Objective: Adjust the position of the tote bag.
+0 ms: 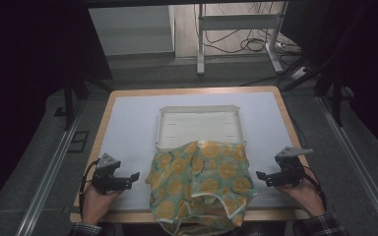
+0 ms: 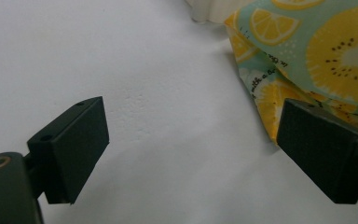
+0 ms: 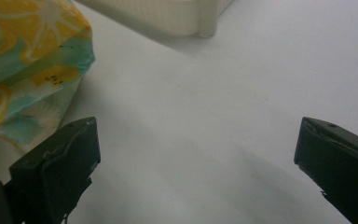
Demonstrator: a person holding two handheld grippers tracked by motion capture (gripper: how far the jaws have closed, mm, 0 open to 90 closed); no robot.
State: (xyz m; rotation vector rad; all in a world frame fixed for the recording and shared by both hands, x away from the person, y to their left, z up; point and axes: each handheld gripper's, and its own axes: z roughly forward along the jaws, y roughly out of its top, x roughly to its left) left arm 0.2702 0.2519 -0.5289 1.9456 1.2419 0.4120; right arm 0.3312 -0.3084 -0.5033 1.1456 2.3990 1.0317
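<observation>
A crumpled cloth [image 1: 202, 184] printed with yellow fruit slices on pale green lies at the table's near edge, its far part draped over the front rim of a white tray [image 1: 199, 127]. My left gripper [image 1: 134, 178] rests on the table to the cloth's left, jaws open and bare. In the left gripper view the cloth [image 2: 317, 51] lies just beyond the right jaw. On the cloth's right, my right gripper [image 1: 260, 176] stands open with nothing between its jaws; its own view has the cloth [image 3: 32, 60] at the left and the tray's corner [image 3: 200, 18] ahead.
A white mat [image 1: 128, 128] covers the wooden table [image 1: 280, 93]. Beyond the far edge stands a metal frame [image 1: 236, 29] with cables on the floor. Dark equipment flanks both sides.
</observation>
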